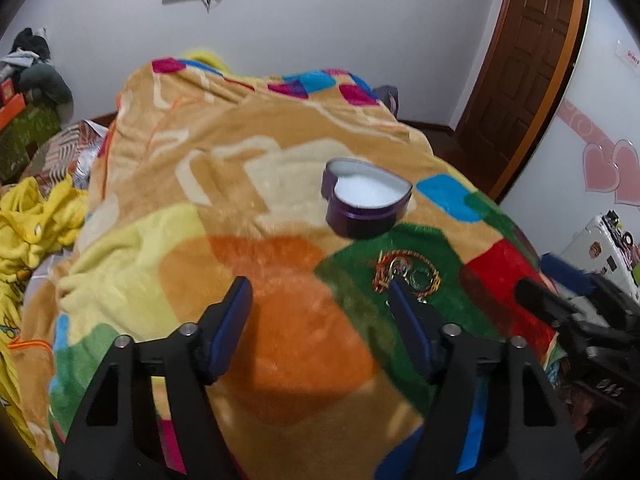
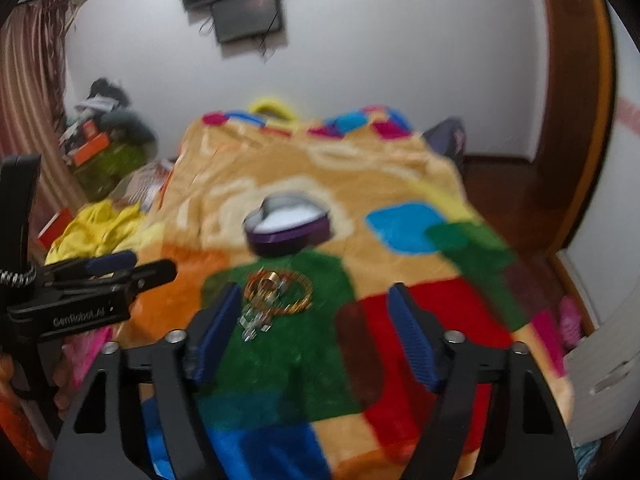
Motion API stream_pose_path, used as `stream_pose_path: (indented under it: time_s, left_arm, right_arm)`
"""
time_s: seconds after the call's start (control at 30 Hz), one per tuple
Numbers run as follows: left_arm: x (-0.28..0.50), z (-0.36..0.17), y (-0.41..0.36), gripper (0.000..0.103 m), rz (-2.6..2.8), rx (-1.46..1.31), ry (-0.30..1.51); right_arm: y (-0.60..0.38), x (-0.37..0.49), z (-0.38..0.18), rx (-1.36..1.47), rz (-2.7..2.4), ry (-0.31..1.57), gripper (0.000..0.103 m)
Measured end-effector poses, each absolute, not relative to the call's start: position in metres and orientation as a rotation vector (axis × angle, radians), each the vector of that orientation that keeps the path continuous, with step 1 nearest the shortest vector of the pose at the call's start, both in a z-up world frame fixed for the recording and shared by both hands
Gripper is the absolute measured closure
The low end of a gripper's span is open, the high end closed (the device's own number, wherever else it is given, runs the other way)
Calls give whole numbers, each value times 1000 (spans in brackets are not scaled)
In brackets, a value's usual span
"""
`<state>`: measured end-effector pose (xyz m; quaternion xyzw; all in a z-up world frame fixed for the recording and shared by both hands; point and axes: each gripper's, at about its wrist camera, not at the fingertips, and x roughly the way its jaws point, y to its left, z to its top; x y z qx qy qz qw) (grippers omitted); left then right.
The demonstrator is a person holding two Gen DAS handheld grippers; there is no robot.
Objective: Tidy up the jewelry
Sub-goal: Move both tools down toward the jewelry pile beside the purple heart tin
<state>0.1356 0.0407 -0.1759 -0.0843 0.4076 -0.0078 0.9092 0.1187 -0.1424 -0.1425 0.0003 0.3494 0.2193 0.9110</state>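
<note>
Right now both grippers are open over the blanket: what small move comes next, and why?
Probably ease the right gripper forward and left onto the jewelry pile and close on one bracelet. The pile lies on the green patch just ahead of its left finger, the heart-shaped purple box behind it stands open, and nothing is held.

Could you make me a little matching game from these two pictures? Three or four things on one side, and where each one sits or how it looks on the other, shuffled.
Things:
1. heart-shaped box
2. pile of bracelets
3. left tongs
4. door

Descriptions:
A. brown wood, shut, at the right
B. purple outside, white inside, lid off
C. lying on a green patch of the blanket
D. open, holding nothing

Pairs: 1-B, 2-C, 3-D, 4-A
</note>
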Motion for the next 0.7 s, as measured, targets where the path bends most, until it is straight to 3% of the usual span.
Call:
stream_pose_path:
  time_s: [0.2,0.43,0.57,0.7]
  left_arm:
    - [142,-193,37,57,-85,-181,900]
    - [145,-196,31,64,-136,-166,905]
    - [147,-198,28,65,-154,-164,914]
    - [148,-201,25,65,-169,-162,926]
  right_arm:
    - [-121,129,-174,-30,550,837,65]
    - [-101,136,-194,-68,624,903,78]
    - [-95,139,-198,-97,648,912,93]
    - [-97,139,-198,-100,657,899,94]
